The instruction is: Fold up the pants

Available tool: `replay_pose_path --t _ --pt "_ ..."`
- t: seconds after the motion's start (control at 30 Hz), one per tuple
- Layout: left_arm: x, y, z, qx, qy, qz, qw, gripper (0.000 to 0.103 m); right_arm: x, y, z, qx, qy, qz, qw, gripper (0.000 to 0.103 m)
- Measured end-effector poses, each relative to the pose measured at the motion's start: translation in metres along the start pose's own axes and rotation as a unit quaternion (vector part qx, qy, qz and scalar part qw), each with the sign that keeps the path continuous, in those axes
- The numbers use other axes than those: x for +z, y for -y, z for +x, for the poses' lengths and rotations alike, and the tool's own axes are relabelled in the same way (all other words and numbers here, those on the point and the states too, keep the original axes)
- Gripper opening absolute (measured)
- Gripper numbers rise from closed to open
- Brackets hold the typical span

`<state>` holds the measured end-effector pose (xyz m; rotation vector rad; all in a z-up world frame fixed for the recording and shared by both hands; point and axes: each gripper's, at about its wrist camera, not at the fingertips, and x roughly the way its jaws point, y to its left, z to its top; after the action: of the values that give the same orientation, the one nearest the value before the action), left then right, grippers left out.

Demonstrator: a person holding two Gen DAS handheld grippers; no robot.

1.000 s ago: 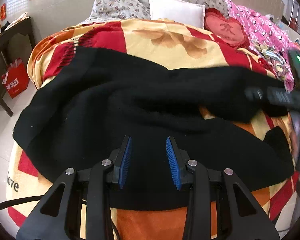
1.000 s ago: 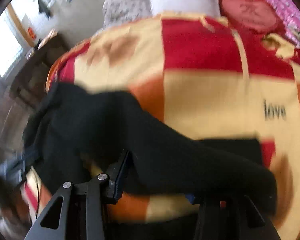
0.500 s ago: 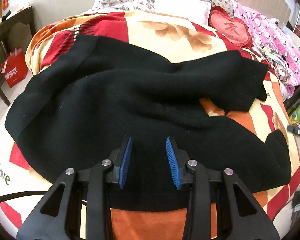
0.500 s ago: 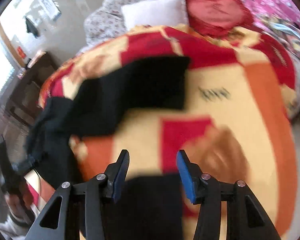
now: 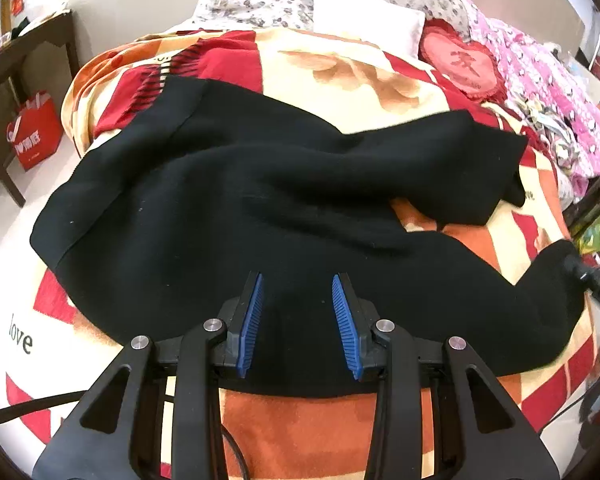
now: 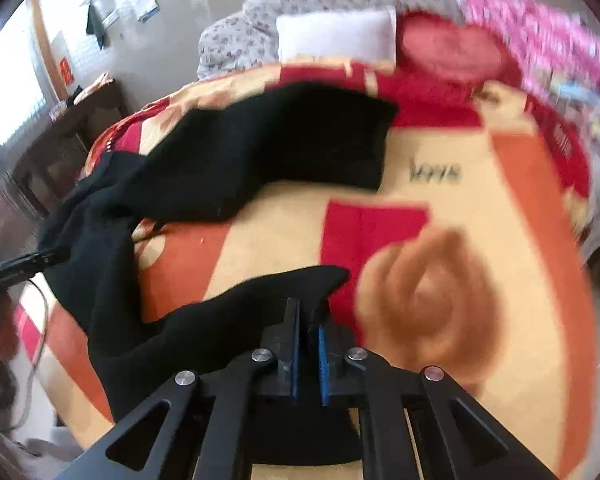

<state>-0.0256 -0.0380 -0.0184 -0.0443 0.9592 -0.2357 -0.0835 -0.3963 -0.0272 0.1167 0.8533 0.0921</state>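
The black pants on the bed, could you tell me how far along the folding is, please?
Done: the black pants lie spread across the patterned blanket, legs apart and rumpled, no fold visible. In hand: the right tool has just closed on the hem of the nearer leg; the left tool hovers open over the waist end. Left: bring that leg onto the other, then fold the length.

My left wrist view is sharp and evenly daylit; the black pants (image 5: 228,208) show almost no detail. My right view is motion-blurred, worst to the right of the gripper (image 6: 308,344). A window (image 6: 8,92) far left blows out white. Fisheye bends both edges, corners dark.
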Motion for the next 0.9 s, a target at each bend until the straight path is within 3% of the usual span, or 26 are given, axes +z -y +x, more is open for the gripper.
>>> replay_pose_path --t 0.1,0.17,0.37,0.47,0.6,0.67,0.77,0.9 --pt "0.0 -0.004 -0.003 0.001 0.009 -0.011 0.9999 0.035 0.016 0.016 -0.031 -0.067 0.043 -0.005 0.997 0.006" --pt "-0.002 -0.005 0.001 0.003 0.007 -0.013 0.9999 0.035 0.02 0.028 -0.042 -0.08 0.047 0.01 0.996 0.006" --pt "-0.008 -0.003 0.014 0.014 -0.013 -0.002 0.9998 0.035 0.004 0.044 0.012 -0.091 -0.022 0.044 0.995 0.007" --pt "-0.006 -0.006 0.009 0.016 -0.004 0.001 0.9999 0.035 0.004 0.048 0.013 -0.102 -0.028 0.052 0.993 0.011" --pt "-0.001 -0.008 0.006 0.006 0.001 -0.006 1.0 0.035 0.016 0.035 -0.007 -0.127 0.001 0.038 0.991 0.026" --pt "0.001 -0.007 0.007 0.0 0.001 -0.007 1.0 0.037 0.025 0.027 -0.018 -0.119 0.019 0.032 0.992 0.028" --pt "0.0 -0.007 0.014 -0.002 -0.005 -0.008 1.0 0.054 0.035 0.007 -0.022 -0.095 0.027 0.016 0.995 0.031" --pt "-0.004 -0.008 0.028 0.021 -0.01 -0.001 0.9997 0.056 0.035 -0.02 -0.006 -0.041 0.008 -0.001 0.999 0.031"
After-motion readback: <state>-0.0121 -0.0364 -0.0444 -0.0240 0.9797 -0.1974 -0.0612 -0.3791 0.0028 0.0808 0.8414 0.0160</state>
